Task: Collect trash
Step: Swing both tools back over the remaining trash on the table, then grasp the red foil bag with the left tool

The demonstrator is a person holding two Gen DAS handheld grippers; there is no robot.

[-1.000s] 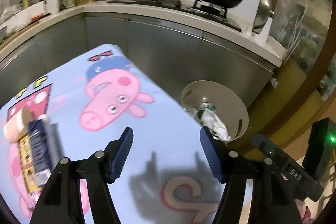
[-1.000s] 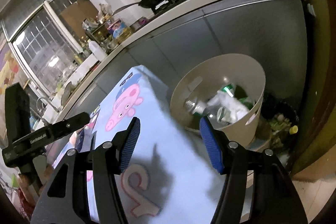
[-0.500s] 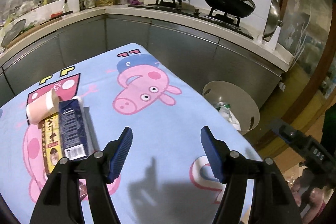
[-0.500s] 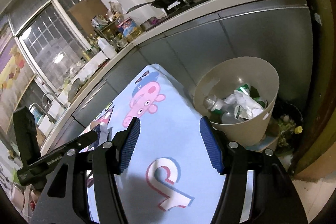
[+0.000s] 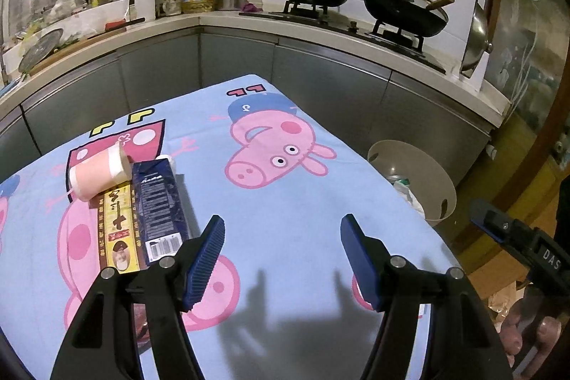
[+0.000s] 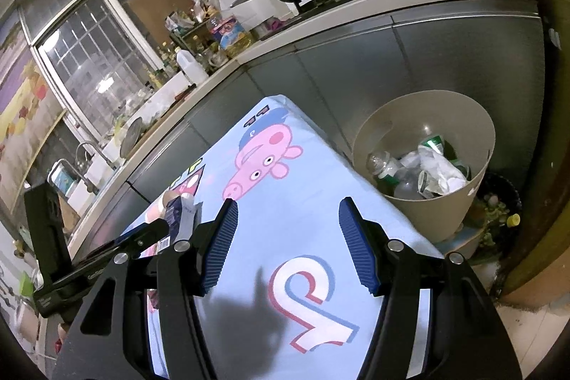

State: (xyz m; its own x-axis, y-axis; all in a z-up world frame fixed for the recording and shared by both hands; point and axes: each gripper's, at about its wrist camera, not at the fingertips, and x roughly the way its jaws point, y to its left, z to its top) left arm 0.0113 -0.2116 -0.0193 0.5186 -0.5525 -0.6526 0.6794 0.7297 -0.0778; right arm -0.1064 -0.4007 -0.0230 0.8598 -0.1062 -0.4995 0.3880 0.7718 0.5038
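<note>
Both grippers, L (image 5: 281, 259) & R (image 6: 288, 246), are held spread w/ nothing between, while the carton (image 5: 160, 205) & pink cup (image 5: 96, 175) lie touching on the cloth (image 5: 285, 202) left of L, so L is best swung over, carton taken across its narrow sides, then carried to the bin (image 6: 424, 152).

Each camera sits just behind its own hand-held gripper, looking forward and downward along the fingers at close range. The left view faces the cartoon-printed bench (image 5: 285, 209) and stove; the right view sits further right. Both share the bench and beige bin (image 6: 459, 205).
</note>
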